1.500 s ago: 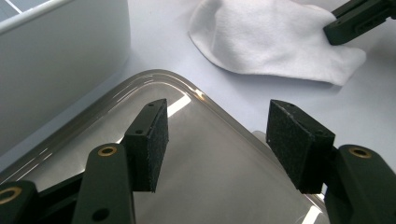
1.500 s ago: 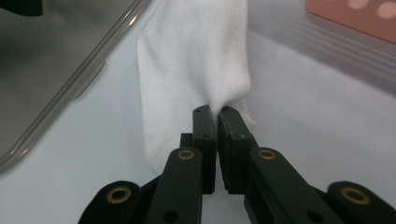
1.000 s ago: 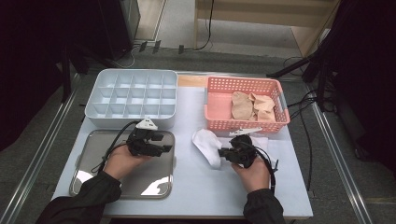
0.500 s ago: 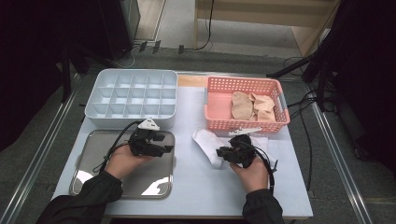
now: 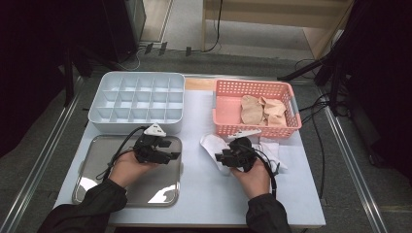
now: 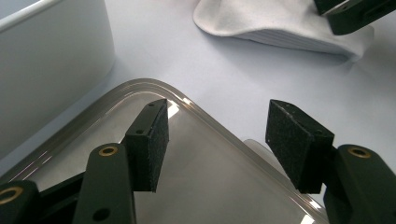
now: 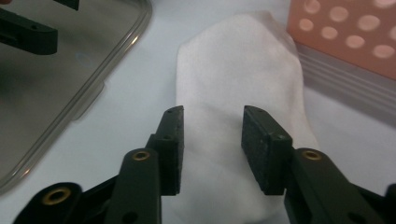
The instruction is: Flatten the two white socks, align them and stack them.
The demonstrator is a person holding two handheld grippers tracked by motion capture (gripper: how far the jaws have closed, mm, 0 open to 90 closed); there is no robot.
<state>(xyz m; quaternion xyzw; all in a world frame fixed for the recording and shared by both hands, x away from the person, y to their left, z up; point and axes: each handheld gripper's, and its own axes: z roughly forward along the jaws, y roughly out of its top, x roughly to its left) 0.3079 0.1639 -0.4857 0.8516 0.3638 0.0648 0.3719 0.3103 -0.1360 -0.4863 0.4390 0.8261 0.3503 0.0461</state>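
A: How much room was there around the sock (image 5: 214,145)?

B: Not much on the far side. It lay on the bare table (image 5: 204,194), its far end just beside the front wall of the pink basket (image 5: 252,130). The metal tray (image 5: 97,189) sat well off to its left, with a strip of open table between. Toward the person the table was free.

A: And the right gripper (image 7: 212,135)?

B: The hand came in from the near edge, the gripper low over the sock and pointed toward the tray. Its jaws stood partly apart, one on each side of the sock's middle, clamping nothing.

A: Which way did the sock run?

B: In the right gripper view its long axis ran straight away from the jaws, rounded end farthest. From above it slanted from the basket's near left corner toward the person.

A: The left gripper (image 6: 217,140)?

B: Held above the tray's near right corner, jaws wide apart and empty, pointed at the sock. The white organizer (image 5: 138,99) stood beyond the tray.
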